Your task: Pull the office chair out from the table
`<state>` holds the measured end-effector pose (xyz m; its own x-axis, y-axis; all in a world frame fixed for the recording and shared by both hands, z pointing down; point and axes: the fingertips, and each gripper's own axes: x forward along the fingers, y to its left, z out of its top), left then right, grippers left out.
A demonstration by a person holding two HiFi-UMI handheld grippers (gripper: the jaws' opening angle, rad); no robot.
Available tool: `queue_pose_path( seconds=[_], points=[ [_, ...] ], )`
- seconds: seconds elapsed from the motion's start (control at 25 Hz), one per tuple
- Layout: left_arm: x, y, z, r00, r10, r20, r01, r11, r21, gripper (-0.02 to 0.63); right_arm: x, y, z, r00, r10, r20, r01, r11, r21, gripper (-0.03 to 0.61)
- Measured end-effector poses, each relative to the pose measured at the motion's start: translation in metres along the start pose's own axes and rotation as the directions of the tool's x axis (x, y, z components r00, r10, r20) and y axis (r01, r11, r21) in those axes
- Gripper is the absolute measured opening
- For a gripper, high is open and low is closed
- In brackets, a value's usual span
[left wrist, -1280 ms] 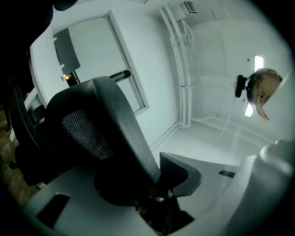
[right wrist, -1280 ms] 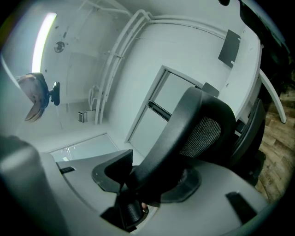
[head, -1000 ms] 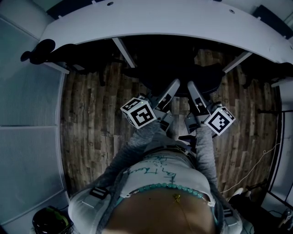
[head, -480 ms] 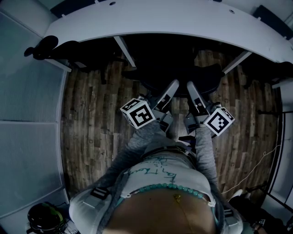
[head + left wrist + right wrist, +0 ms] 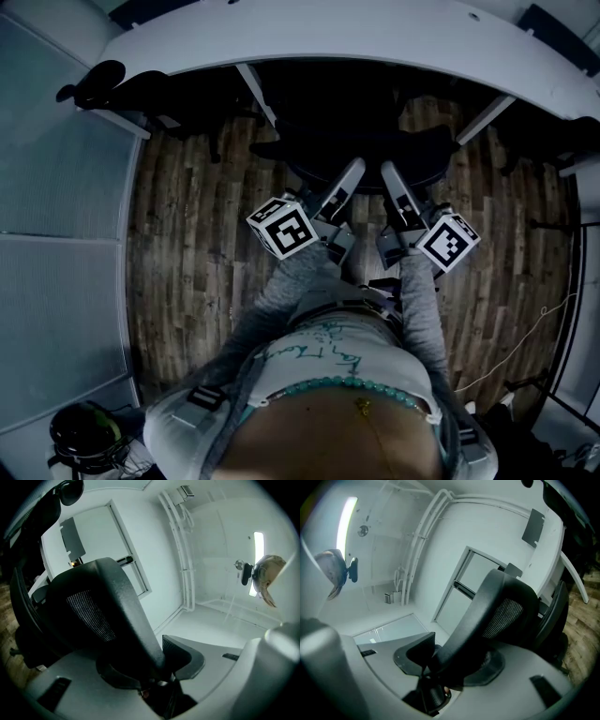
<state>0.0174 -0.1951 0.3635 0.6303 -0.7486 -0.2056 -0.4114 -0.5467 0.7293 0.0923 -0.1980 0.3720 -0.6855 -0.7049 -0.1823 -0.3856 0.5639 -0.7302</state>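
Left gripper [image 5: 151, 662]: jaws clenched on the smooth black upright rim of the black mesh-backed office chair [image 5: 117, 602]. The rim runs up between the two dark pads, and both pads press against it. The mesh panel [image 5: 89, 616] sits just left of the held rim in the left gripper view.

Right gripper [image 5: 450, 660]: the same kind of hold, with jaws closed on the opposite side of the chair back [image 5: 487, 604]. The rim passes between the pads and curves up and to the right.

Head view: the left gripper [image 5: 349, 178] and the right gripper [image 5: 394, 178] lie side by side, near each other, both reaching forward to the near edge of the chair [image 5: 375, 150]. Their marker cubes face the camera, and grey-sleeved forearms run back from them.

Chair position: back towards the person, seat partly under the curved white table [image 5: 375, 42]. The far part of the chair is lost in shadow beneath the tabletop.

Surroundings: brown wood-plank floor [image 5: 187, 253] under the chair and the person. Another dark chair [image 5: 108, 89] stands at the table's left end. A thin white cable [image 5: 525, 337] trails across the floor at right.
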Motion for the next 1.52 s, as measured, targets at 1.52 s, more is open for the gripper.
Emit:
queue_pose_path(
  seconds=[1.52],
  points=[
    [-0.043,-0.054,-0.050,0.993,0.081,0.087,-0.081,0.997,-0.004,0.161,-0.074,0.030,-0.014,0.997,0.040,-0.072,-0.038,0.999,0.027,0.187]
  ],
)
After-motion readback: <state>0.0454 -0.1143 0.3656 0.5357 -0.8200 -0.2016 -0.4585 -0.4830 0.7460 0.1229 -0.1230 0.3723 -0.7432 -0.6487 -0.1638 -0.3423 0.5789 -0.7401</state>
